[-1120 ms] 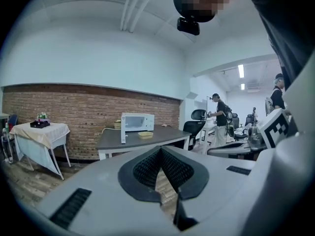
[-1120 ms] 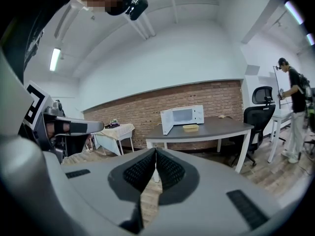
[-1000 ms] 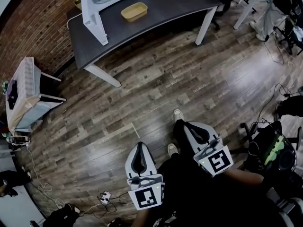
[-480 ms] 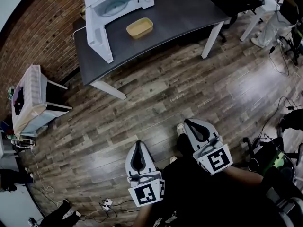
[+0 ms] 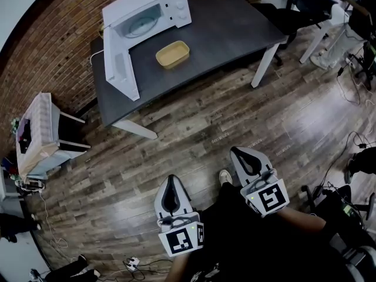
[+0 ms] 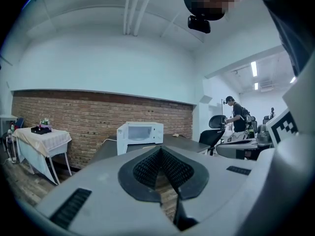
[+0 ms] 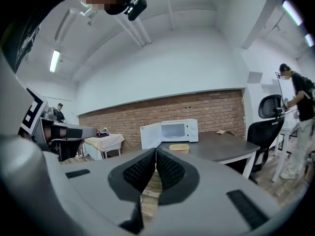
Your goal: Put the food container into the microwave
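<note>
A yellow food container (image 5: 173, 54) (image 7: 179, 147) lies on the dark table (image 5: 229, 25) in front of the white microwave (image 5: 147, 16) (image 6: 140, 134) (image 7: 170, 131), whose door (image 5: 121, 69) hangs open to the left. Both grippers are held low over the wooden floor, far short of the table. The left gripper (image 5: 171, 194) (image 6: 160, 150) is shut and holds nothing. The right gripper (image 5: 249, 160) (image 7: 155, 151) is likewise shut and empty.
A small side table (image 5: 36, 128) under a cloth stands by the brick wall on the left. Office chairs (image 5: 311, 4) and cables sit to the right. A person (image 7: 301, 112) stands at the far right. A power strip (image 5: 133, 261) lies on the floor near my feet.
The table and microwave have slid lower in the head view and show more fully; the view has moved toward them. Both grippers stay shut and low.
</note>
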A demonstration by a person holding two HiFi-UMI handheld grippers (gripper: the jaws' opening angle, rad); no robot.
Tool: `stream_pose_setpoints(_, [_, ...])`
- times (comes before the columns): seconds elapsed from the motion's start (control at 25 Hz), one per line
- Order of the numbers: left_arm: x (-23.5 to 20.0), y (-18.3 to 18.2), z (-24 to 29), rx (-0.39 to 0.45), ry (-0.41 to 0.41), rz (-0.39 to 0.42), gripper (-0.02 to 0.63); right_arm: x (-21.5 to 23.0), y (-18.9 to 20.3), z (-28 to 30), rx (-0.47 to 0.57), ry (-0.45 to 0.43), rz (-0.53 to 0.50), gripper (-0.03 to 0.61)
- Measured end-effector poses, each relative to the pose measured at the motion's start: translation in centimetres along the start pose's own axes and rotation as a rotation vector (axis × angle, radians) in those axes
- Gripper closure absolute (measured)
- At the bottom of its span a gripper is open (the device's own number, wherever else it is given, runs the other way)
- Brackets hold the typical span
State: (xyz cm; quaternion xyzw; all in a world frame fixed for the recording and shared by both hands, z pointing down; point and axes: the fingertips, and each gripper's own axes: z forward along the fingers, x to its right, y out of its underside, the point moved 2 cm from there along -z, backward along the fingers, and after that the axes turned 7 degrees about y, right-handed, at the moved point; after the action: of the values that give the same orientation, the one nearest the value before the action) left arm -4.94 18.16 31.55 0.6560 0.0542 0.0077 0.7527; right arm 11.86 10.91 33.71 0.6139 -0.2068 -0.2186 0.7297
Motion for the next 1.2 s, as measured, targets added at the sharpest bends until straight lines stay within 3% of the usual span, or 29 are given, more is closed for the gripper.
stream_pose_setpoints(0.32, [0.3,-0.6,3.8,0.004,-0.022,0.022,0.611,3.1,-0.4,3.1,0.002,-0.014,-0.007,0.514])
stream_pose_setpoints(0.52, [0.7,-0.5,5.0,-0.004,-0.049,-0.022,0.611,4.1,-0.2,4.0,-0.003,-0.035,0.000,0.514])
stream_pose_setpoints(1.2, [4.2,-0.2,5.1,-0.047,-0.057,0.033,0.611,6.6,1.5,2.4,-0.040,-0.050,0.041,0.514])
